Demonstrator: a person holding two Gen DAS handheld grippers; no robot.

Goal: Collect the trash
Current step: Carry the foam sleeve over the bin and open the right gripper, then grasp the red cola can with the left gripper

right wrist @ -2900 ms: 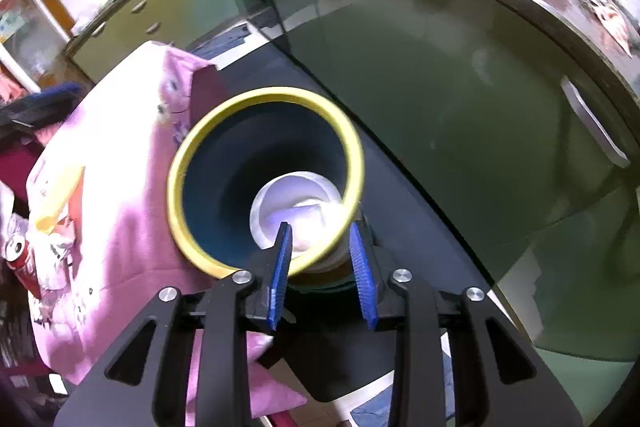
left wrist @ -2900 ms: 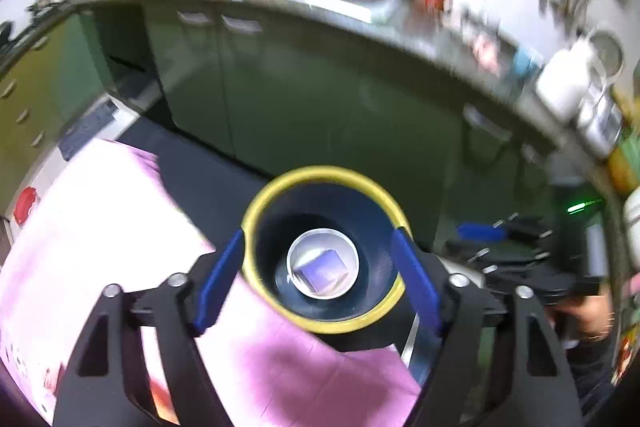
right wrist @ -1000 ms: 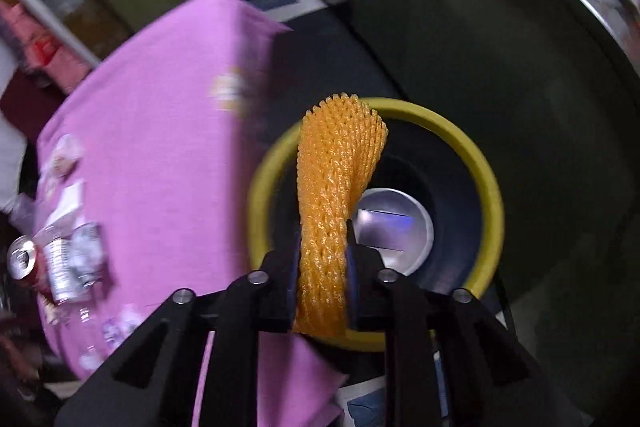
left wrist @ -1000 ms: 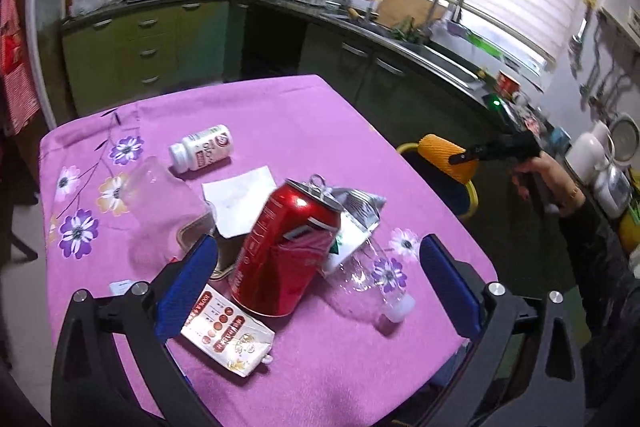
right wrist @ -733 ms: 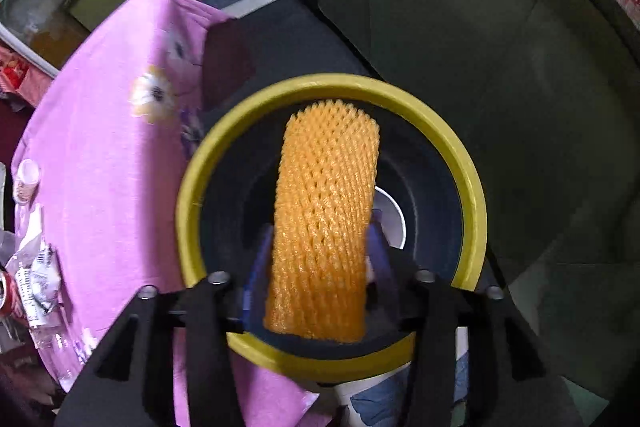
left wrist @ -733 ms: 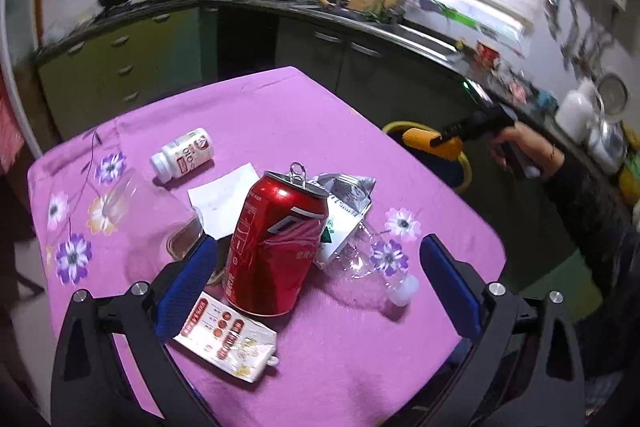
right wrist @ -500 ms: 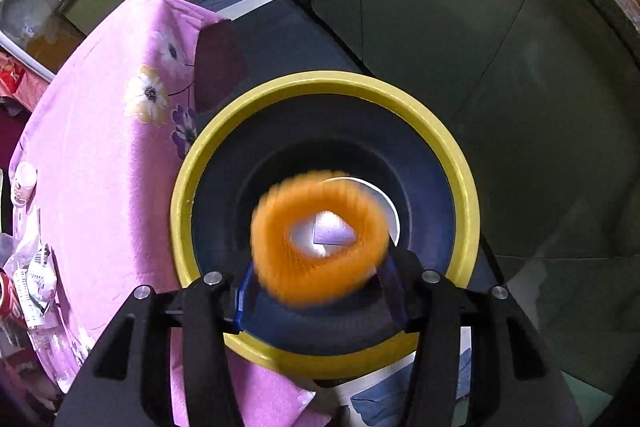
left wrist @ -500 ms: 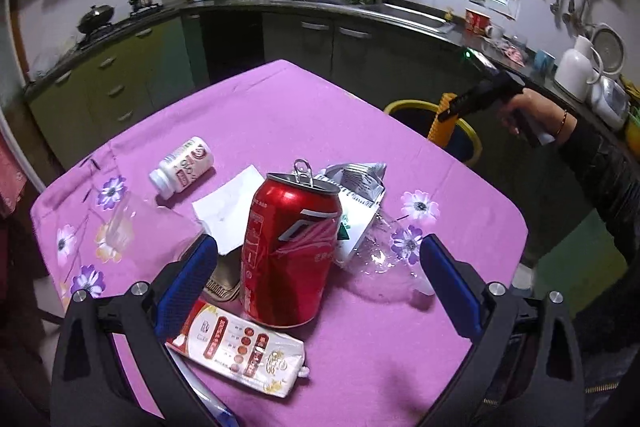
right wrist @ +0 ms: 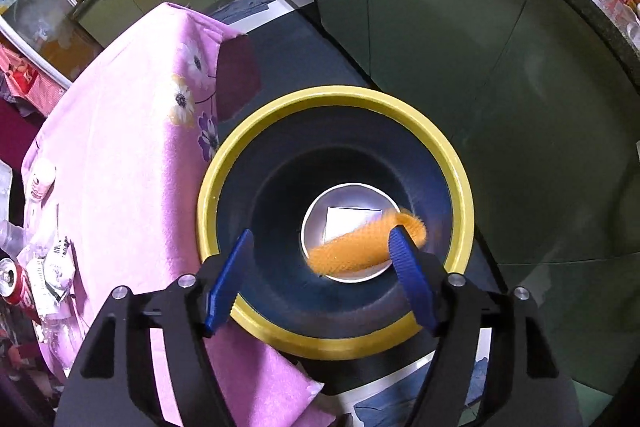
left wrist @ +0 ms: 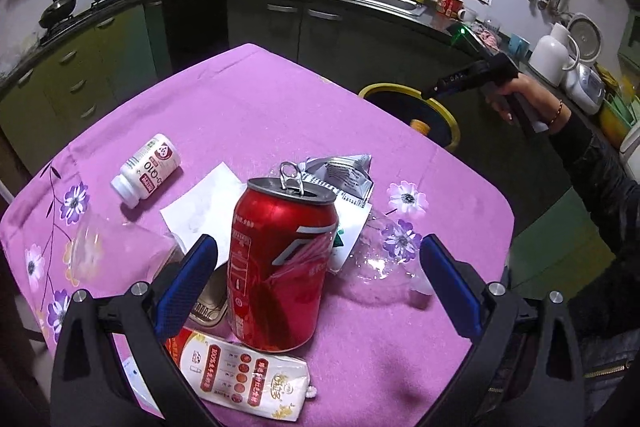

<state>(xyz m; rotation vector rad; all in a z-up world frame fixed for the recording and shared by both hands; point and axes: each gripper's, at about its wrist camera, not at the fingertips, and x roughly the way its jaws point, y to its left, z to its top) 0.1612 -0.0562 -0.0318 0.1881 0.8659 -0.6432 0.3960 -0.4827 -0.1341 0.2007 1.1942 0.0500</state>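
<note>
My right gripper [right wrist: 320,247] hangs over the yellow-rimmed dark bin [right wrist: 256,319], its jaws opening with nothing pressed between them. An orange foam net [right wrist: 356,251] lies blurred deep inside the bin, over a white dish at the bottom. In the left wrist view the bin [left wrist: 444,111] stands past the table's far edge, with the right gripper [left wrist: 430,94] above it. My left gripper [left wrist: 316,263] is open above the pink table, its fingers either side of an upright red can [left wrist: 280,267] without touching it. A white pill bottle [left wrist: 146,169] lies at left.
On the flowered pink cloth [left wrist: 248,107] lie a white paper [left wrist: 200,207], a torn silver wrapper [left wrist: 344,175], a clear plastic bottle [left wrist: 384,259], a clear cup [left wrist: 108,251] and a printed sachet [left wrist: 244,375]. Dark cabinets and a counter with a sink ring the room. A person's sleeve [left wrist: 600,195] reaches in from the right.
The right gripper opened and the orange net dropped out of it into the bin. The left gripper came closer to the red can and rolled.
</note>
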